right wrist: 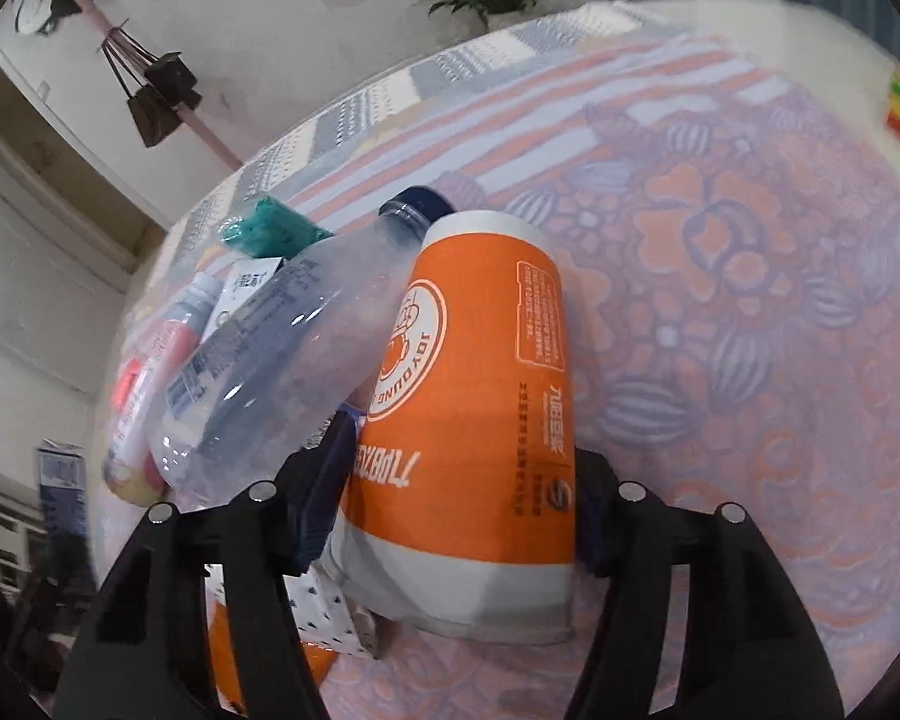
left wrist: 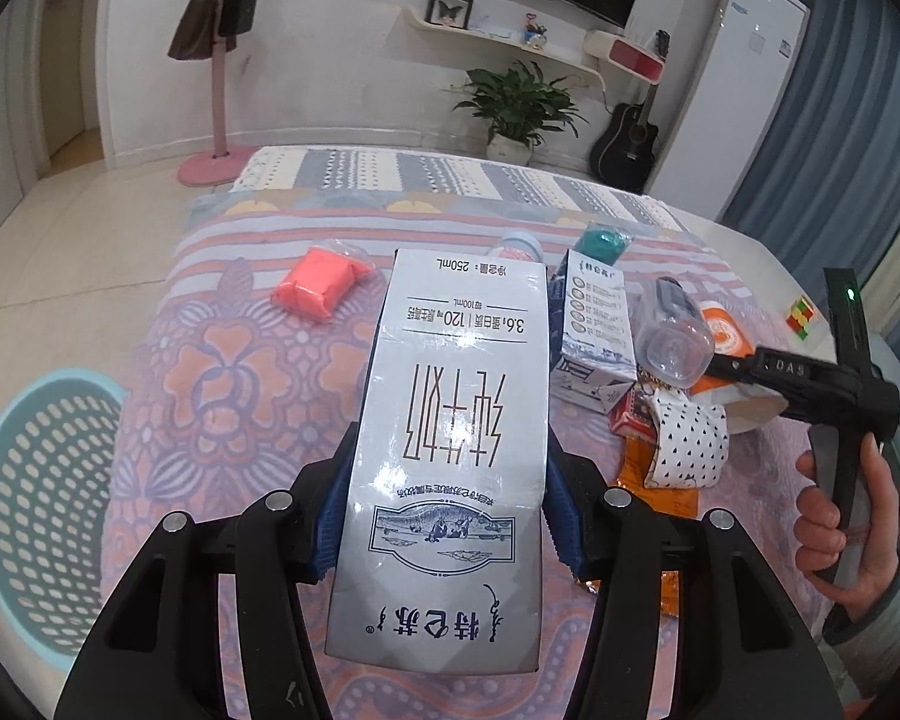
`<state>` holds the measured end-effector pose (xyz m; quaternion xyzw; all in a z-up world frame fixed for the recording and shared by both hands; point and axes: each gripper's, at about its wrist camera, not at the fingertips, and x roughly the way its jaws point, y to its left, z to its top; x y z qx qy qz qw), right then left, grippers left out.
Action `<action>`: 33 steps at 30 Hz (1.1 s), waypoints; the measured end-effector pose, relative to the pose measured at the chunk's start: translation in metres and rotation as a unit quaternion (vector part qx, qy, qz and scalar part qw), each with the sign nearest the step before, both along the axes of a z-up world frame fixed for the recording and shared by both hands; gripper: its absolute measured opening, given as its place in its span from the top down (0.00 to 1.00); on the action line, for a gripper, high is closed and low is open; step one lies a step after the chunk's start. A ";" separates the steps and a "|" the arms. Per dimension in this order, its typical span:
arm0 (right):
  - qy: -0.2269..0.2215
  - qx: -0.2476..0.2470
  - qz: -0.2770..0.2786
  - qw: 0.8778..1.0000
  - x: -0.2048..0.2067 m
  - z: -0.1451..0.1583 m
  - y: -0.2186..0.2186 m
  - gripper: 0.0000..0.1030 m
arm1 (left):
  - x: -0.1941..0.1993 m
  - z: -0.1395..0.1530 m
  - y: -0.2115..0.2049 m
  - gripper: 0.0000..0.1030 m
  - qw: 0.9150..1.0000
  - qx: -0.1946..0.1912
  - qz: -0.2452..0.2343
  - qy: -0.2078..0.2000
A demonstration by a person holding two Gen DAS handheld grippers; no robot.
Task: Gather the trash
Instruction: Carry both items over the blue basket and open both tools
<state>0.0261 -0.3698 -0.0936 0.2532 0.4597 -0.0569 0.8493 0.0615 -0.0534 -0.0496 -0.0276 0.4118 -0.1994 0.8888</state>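
My left gripper is shut on a silver milk carton and holds it above the patterned cloth. My right gripper is shut on an orange paper cup lying on its side; the cup also shows in the left wrist view. A clear plastic bottle leans against the cup's left side. A second milk carton, a teal packet, a pink packet and a polka-dot wrapper lie on the cloth.
A teal perforated basket stands on the floor to the left of the table. A Rubik's cube sits near the table's right edge. A red-and-white small bottle lies left of the clear bottle. Orange wrappers lie under the pile.
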 end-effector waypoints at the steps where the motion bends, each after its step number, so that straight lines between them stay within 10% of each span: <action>1: -0.006 -0.009 -0.001 1.000 -0.002 0.004 0.000 0.44 | 0.000 0.001 0.002 0.49 1.000 -0.002 0.002 -0.001; 14: -0.187 -0.162 0.140 0.959 -0.016 0.148 0.145 0.45 | -0.006 0.045 0.114 0.49 0.986 -0.076 0.142 -0.044; 33: -0.128 -0.125 0.406 0.896 0.039 0.092 0.448 0.43 | -0.013 0.001 0.280 0.49 0.928 -0.046 0.359 0.084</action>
